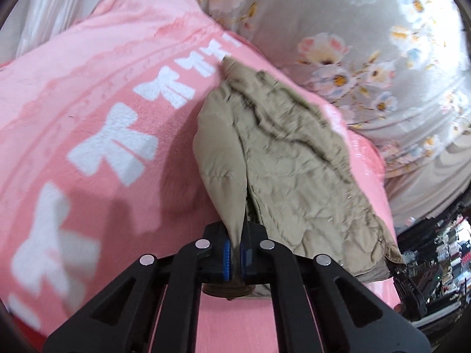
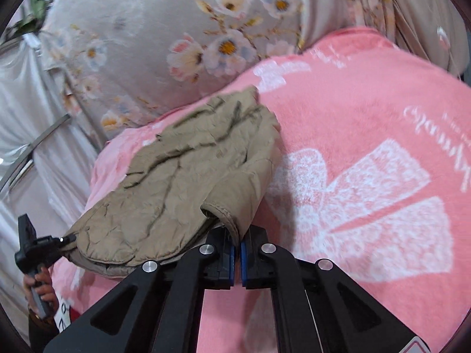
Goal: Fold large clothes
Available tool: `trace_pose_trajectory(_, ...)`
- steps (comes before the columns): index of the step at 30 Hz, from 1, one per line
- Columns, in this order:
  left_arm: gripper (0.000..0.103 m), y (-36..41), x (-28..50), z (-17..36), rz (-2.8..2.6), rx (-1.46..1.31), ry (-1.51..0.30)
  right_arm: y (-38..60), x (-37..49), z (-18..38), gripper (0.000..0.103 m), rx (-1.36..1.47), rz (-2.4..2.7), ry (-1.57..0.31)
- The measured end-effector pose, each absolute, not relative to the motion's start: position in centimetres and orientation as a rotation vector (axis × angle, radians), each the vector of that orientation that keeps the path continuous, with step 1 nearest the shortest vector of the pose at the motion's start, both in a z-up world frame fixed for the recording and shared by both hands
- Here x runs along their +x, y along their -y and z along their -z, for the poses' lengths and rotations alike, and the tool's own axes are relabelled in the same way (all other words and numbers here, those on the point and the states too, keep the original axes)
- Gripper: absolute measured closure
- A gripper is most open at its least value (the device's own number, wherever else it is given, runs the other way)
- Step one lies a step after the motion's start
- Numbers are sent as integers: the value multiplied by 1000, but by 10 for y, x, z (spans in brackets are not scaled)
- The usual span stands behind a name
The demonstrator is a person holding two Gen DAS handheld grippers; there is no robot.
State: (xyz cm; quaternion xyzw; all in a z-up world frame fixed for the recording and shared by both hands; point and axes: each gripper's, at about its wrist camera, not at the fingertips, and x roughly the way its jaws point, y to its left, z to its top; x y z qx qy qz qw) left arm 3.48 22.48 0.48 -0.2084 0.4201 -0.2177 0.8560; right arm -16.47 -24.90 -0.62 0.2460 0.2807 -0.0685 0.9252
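Left tongs clamped on a fold of the khaki quilted jacket, blue pads pressed against the fabric at the near edge. Right tongs likewise closed on a rolled hem of the same jacket, pads nearly together with the cloth pinched between. Jacket lying crumpled on a pink fleece blanket with white bow prints, stretching from each pair of tongs toward the far side; to the right of the left tongs, to the left of the right tongs. Floral grey bedding beyond the blanket in both views. Right wrist view alone: left tongs' handle and gripping hand at near left, touching the jacket's left end, plus white script on the blanket at right. Left wrist view alone: dark clutter at near right, blurred.
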Motion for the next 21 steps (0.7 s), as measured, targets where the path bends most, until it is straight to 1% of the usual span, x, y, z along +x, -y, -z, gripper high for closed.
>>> trace_pose_trajectory(3,100,-242,-8,-35,497,-443,-826,240,-215,-32,100,452,115,-497)
trace_pose_trajectory(7,100,-263,-58,-95,541,-455,-698,232,-260,-90,100,413,87,-353)
trace_pose_trajectory(10,100,-266,-69,-140,546,-434,-569,231,-260,-130,101,388,97,-239)
trace_pose_trajectory(12,100,-258,-55,-158,531,-411,-530,240,-241,-141,101,403,104,-210)
trace_pose_trajectory(15,99,-242,-15,-158,493,-388,-561,255,-193,-137,101,412,146,-221)
trace_pose_trajectory(21,99,-193,71,-114,277,-238,-650,286,-92,-92,101,491,235,-353)
